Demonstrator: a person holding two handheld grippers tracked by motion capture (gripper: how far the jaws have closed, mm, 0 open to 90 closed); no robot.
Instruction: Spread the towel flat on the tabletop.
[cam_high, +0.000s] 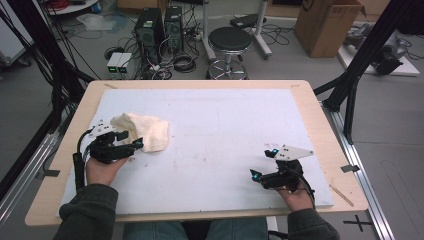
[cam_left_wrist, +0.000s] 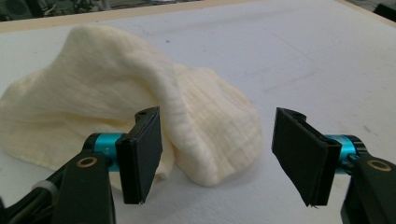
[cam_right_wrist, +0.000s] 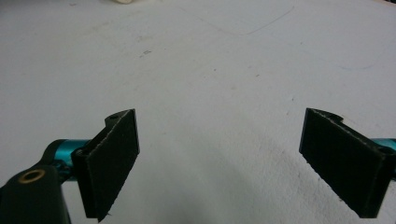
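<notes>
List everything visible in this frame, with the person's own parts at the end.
cloth: 1, cream, crumpled on the left part of the mat, just ahead of the left claw
mat: 1, white, covering most of the table top
table: 1, light wood, rim showing around the mat
stool: 1, black round seat, on the floor beyond the table
computer towers: 2, black, on the floor beyond the table, among cables
cardboard box: 1, brown, far right on the floor
left claw: 1, black, jaws apart, cloth's near edge between them, pads not pressing
right claw: 1, black, jaws wide apart over bare mat
hands: 2, at the near edge, each holding a claw
</notes>
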